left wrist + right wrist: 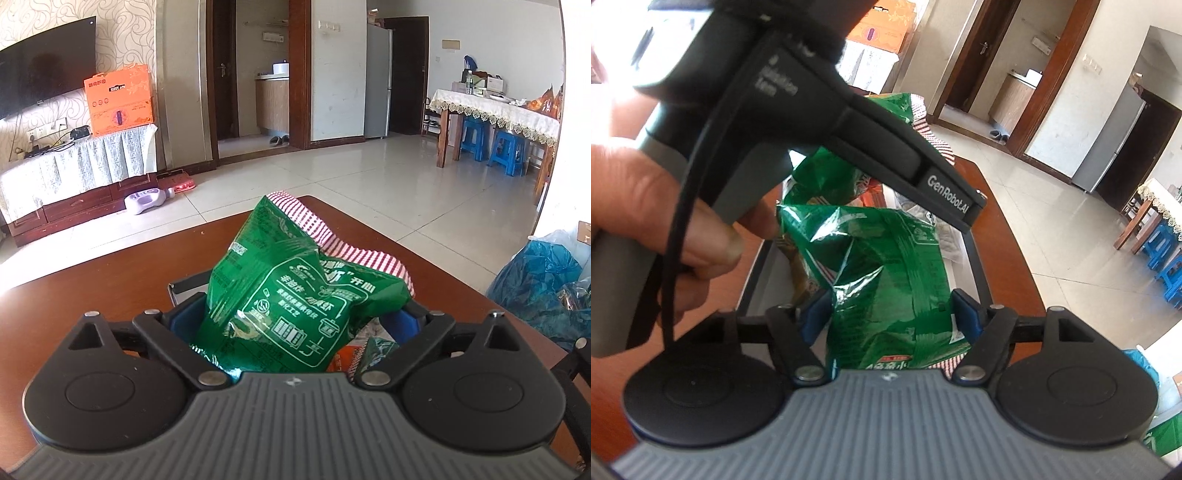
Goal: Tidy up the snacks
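Observation:
A crumpled green snack bag (280,295) stands up out of a dark-rimmed tray (184,288) on the brown table (92,280). My left gripper (295,314) is spread wide around it, and its blue pads do not seem to press on the foil. In the right wrist view another green bag (886,273) lies between the blue pads of my right gripper (890,310), with a thin gap on the left side. A red-and-white checked packet (332,236) and an orange packet (343,360) lie beneath. A person's hand (646,206) holds the left gripper's handle (849,122) above the tray (979,266).
A blue plastic bag (535,277) sits off the table's right edge. Across the tiled floor are a TV stand with an orange box (120,99) on the left and a dining table with blue stools (506,151) on the right.

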A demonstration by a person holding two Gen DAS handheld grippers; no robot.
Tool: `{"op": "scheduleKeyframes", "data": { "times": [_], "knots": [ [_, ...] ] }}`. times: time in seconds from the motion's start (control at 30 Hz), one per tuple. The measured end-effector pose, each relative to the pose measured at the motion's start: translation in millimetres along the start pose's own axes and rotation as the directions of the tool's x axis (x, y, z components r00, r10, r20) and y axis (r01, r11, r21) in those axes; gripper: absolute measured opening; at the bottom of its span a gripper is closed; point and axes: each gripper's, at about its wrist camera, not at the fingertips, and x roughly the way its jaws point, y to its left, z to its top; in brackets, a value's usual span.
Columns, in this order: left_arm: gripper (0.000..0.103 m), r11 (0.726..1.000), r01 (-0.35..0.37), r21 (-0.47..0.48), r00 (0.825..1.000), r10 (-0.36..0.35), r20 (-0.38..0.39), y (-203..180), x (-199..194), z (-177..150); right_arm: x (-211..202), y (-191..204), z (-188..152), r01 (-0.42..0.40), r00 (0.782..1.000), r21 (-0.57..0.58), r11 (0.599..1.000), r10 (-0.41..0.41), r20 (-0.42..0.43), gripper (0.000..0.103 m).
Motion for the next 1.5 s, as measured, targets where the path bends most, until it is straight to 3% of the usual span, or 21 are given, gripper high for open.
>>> {"op": "scheduleKeyframes", "data": {
  "times": [0.7,0.93,1.07,1.27,1.5],
  "knots": [
    [0.099,0.998,0.036,-0.048,0.996,-0.032,0.087,27,-53,7,-31,-27,-3,-0.069,0.988,0.13,0.989,0.049,0.149,0.079],
    [0.1,0.996,0.002,-0.092,0.986,0.013,0.168,40,-99,2,-49,-31,-11,-0.09,0.985,0.195,0.977,0.059,0.161,0.079],
    [0.101,0.991,-0.034,-0.127,0.986,0.054,0.158,45,-131,-2,-79,-34,-21,-0.08,0.98,0.285,0.955,0.023,0.198,0.079],
    [0.103,0.989,-0.048,-0.14,0.984,0.071,0.166,33,-195,-24,-125,-30,-52,-0.033,0.992,0.395,0.918,-0.019,0.125,0.079],
    [0.103,0.995,-0.091,-0.035,0.984,0.095,0.151,-9,-263,-67,-150,-28,-80,-0.041,0.999,0.439,0.898,0.025,0.041,0.079]
  ]
}}
